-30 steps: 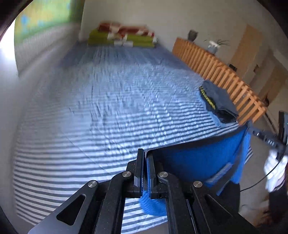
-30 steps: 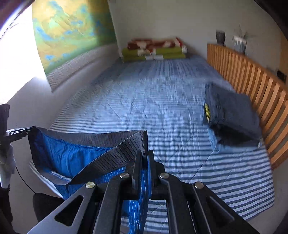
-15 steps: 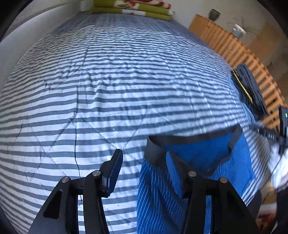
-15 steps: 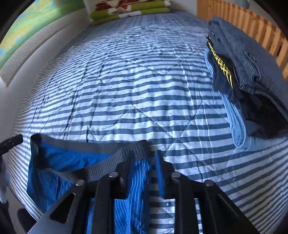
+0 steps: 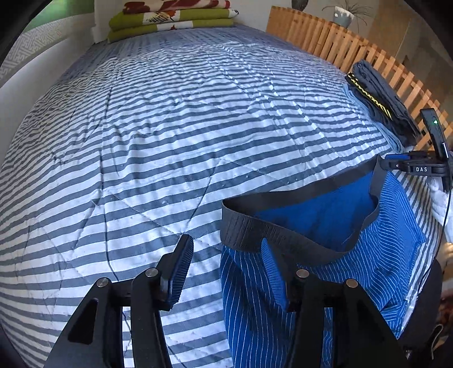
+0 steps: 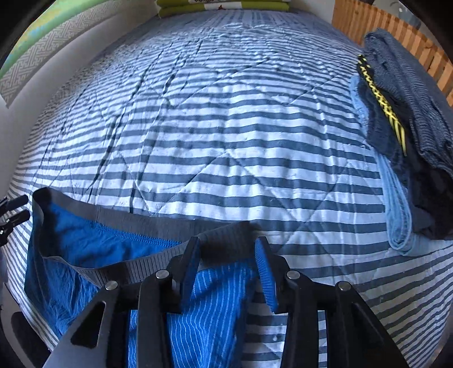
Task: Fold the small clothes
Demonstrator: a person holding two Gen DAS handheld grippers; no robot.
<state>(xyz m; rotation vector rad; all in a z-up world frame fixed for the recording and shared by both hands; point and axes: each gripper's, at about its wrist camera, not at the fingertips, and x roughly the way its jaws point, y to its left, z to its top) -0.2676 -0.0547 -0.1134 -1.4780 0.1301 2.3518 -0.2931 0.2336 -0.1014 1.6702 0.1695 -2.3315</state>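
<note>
Blue pinstriped boxer shorts (image 5: 311, 297) with a grey waistband (image 5: 249, 226) lie flat at the near edge of the striped bed cover (image 5: 170, 141). My left gripper (image 5: 226, 269) stands open over the waistband's left corner; its right finger overlaps the cloth and nothing is pinched. In the right wrist view the shorts (image 6: 70, 283) spread to the left. My right gripper (image 6: 228, 266) has its jaws opening, with the waistband's right corner (image 6: 226, 235) lying loose between them. The right gripper (image 5: 410, 167) also shows at the waistband's far end, and the left fingertips (image 6: 14, 209) at the picture's edge.
A stack of folded dark and light-blue clothes (image 6: 410, 113) lies at the bed's right side against a wooden slatted rail (image 5: 325, 36). Folded green blankets (image 5: 170, 22) sit at the head. A wall runs along the left. The striped cover (image 6: 226, 127) stretches ahead.
Both grippers came down from holding the shorts stretched in the air to the bed. Both let go of the waistband and spread their jaws, and the shorts now lie on the cover.
</note>
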